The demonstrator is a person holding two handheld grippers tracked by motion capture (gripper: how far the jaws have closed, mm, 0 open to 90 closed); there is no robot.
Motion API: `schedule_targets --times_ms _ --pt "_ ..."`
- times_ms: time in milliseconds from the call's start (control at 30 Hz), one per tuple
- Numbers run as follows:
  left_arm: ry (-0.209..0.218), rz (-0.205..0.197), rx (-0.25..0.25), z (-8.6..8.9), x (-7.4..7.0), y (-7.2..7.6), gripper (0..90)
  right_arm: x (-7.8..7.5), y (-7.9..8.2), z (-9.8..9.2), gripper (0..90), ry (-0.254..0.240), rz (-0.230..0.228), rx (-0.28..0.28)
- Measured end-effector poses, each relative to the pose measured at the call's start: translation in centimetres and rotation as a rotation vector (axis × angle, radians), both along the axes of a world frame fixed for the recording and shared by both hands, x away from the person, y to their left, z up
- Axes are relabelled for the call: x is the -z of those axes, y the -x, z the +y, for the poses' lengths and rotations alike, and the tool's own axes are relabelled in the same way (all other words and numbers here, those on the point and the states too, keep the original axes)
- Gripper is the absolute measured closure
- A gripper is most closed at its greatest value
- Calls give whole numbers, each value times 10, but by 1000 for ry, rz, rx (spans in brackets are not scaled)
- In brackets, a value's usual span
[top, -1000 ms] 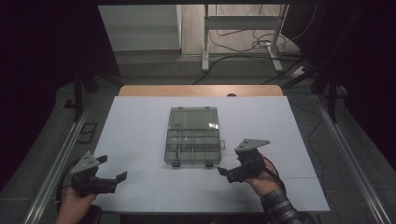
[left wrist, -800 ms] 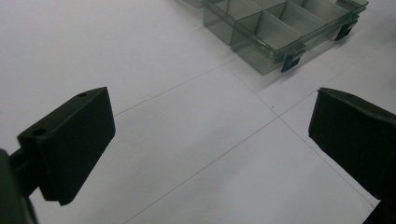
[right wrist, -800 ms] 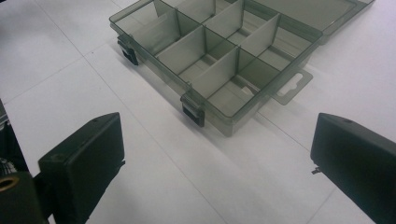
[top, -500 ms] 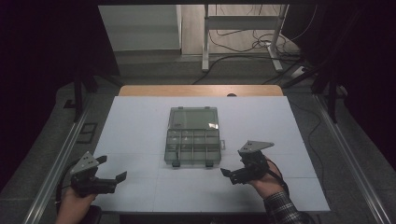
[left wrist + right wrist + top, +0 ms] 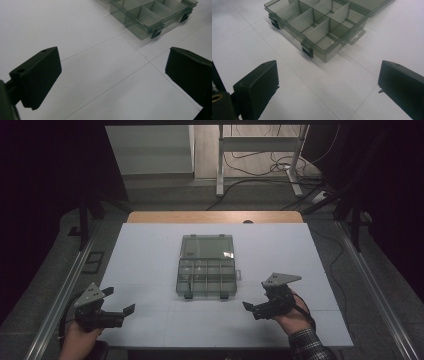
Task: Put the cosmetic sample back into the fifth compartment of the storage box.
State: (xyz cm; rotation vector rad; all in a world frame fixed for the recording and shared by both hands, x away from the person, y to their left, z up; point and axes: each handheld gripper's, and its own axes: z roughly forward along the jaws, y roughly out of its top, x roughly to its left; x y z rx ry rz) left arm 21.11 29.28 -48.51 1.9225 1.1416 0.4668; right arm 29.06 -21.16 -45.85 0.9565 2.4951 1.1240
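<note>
Reaching for the organizer box (image 5: 206, 265) at the centre of the high view, we risk shoving it across the white bench (image 5: 150, 250), since it is light and its lid lies flat open toward the upper part of the frame. Coming in too low could also catch a black latch (image 5: 307, 52) and tip it. Our left tongs (image 5: 120, 301), lower left, stand wide apart and hold nothing. Our right tongs (image 5: 248, 306), lower right and nearer the box, gape equally, touching nothing.
</note>
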Motion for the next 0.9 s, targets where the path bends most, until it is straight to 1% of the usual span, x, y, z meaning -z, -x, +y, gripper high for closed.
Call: schedule_targets --times_ms 233,300,433,767,900 --pt "-1 0 0 0 0 0 10 0 3 -9 36 4 -9 21" --pt "-1 0 -1 0 0 0 10 0 4 -14 36 12 -15 30" --pt "1 0 -2 0 0 0 10 0 6 -20 35 9 -18 46" --pt "1 1 -4 0 0 0 10 1 10 -36 23 14 -18 80" --pt "2 2 -5 0 0 0 10 1 13 -42 20 8 -19 98"
